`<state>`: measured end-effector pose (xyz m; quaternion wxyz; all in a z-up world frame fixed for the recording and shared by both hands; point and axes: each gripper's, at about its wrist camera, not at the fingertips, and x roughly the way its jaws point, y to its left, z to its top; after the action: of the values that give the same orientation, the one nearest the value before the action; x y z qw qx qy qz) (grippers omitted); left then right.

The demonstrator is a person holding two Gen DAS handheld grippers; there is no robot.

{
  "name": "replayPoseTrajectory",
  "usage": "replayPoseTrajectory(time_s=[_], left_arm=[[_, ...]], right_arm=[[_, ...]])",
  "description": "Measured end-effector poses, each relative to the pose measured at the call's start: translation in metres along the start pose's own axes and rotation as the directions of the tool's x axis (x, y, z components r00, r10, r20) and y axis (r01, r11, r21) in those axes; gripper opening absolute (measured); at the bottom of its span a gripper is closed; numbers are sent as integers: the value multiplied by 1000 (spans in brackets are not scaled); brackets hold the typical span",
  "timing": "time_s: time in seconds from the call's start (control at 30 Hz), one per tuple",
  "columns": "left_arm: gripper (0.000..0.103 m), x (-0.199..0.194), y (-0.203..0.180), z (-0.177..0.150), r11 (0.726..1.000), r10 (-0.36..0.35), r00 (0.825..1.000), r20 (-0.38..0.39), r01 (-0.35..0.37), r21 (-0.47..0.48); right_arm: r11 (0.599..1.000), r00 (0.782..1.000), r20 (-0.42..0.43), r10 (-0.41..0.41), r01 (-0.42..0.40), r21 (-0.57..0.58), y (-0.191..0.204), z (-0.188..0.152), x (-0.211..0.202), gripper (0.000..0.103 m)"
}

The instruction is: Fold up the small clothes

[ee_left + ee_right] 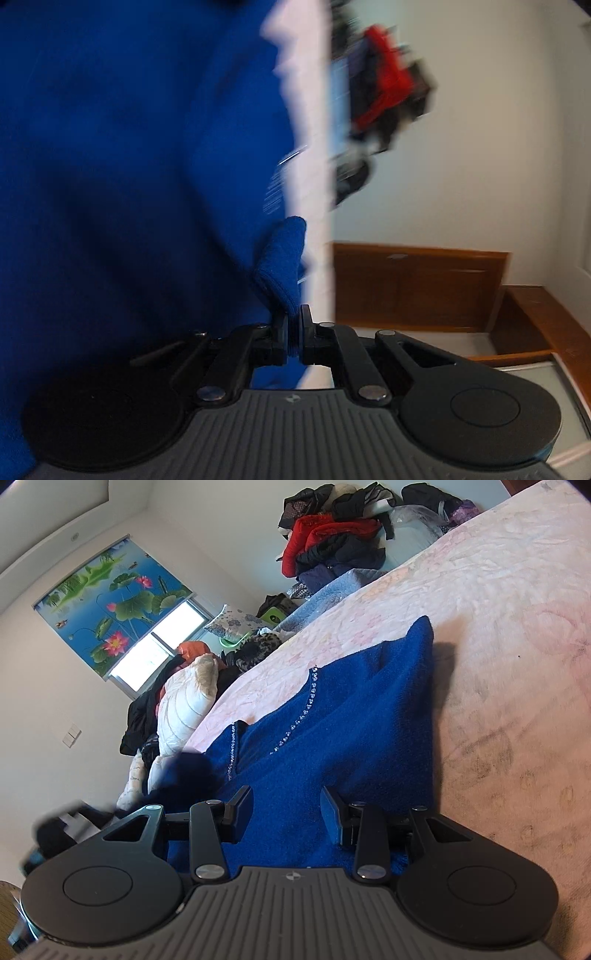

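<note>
Blue fleece was pretty much all that could be seen on the left wrist camera: the blue garment (140, 155) filled the whole left half of that view, badly smeared by blur. The left gripper (294, 334) was clamped tight on a folded edge of that fabric, and a little bunched tab of it was poking up just past the pads. Behind it a blurry heap of red and dark clothes (384, 85) could be made out against a pale wall, plus some wooden furniture (417, 288) lower right.

On the right wrist camera things were much sharper. The same blue garment (351, 731) was spread out on a bed with a pale pink quilted cover (498, 627), and two lines of small sparkly beads (303, 712) were showing along what looked like a neckline or front seam. The right gripper (286, 814) was held with its jaws apart, low over the near part of the cloth; fabric was seen between the fingers, but they weren't pinching it. Whether the tips were actually touching the cloth couldn't be told.

Further back, a clothes pile (332, 535) was stacked at the far end of the bed, a cream pillow (188, 705) was seen beside the bed's left edge, and a lotus-print blind (110, 602) was hung over the window.
</note>
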<state>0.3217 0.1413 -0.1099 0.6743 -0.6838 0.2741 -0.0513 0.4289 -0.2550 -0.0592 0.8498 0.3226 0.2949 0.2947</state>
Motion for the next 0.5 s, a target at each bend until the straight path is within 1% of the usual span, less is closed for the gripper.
replayPoseTrajectory(time_s=[0.03,0.07,0.1,0.13,0.17,0.2,0.23,0.27,0.3,0.33,0.37,0.4,0.43,0.47,0.5], left_arm=[[4,9,14,-4,999,40,999,-25,-41,-32],[4,10,13,-8,1000,23,1000,-21,-22,12],[4,10,7,-10,998,30,999,-30,-28,64],[6,12,3,-10,996,45,997,-56,-41,77],[8,15,1,-10,996,48,994,-96,-40,86],[16,18,-3,-9,992,53,989,-135,-37,119],[18,17,-8,-11,982,81,987,-136,-55,182],[18,11,-15,-13,964,111,989,-102,-82,255],[22,5,-23,-18,939,128,990,-63,-100,329],[34,-1,-31,-23,900,144,989,-28,-119,420],[41,-9,-39,-29,855,157,988,11,-141,499],[53,-19,-45,-35,800,158,984,81,-175,574],[61,-31,-50,-40,743,148,975,166,-221,632],[64,-41,-53,-48,684,143,958,249,-278,674],[65,-48,-55,-54,628,141,936,324,-337,701]], right_arm=[[1000,1000,0,3,-3,2,-1,0,0,45],[1000,1000,1,5,-5,4,-1,0,0,45],[1000,1000,1,8,-8,6,-2,1,-1,45],[1000,1000,1,10,-10,9,-2,1,-1,45],[1000,1000,2,12,-12,10,-3,1,-1,45],[1000,1000,2,13,-13,11,-3,1,-1,45],[1000,1000,1,11,-11,10,-3,1,-1,45],[1000,1000,-1,7,-7,6,-2,1,-1,45],[1000,1000,-6,-1,1,-3,-1,1,0,45],[1000,1000,-13,-11,11,-13,1,2,1,45],[1000,1000,-20,-23,22,-22,3,2,3,46],[998,998,-35,-50,49,-35,8,3,5,46],[996,995,-48,-89,87,-35,14,5,6,47],[993,991,-62,-121,120,-9,24,9,5,55],[993,991,-66,-114,116,21,35,12,4,58]])
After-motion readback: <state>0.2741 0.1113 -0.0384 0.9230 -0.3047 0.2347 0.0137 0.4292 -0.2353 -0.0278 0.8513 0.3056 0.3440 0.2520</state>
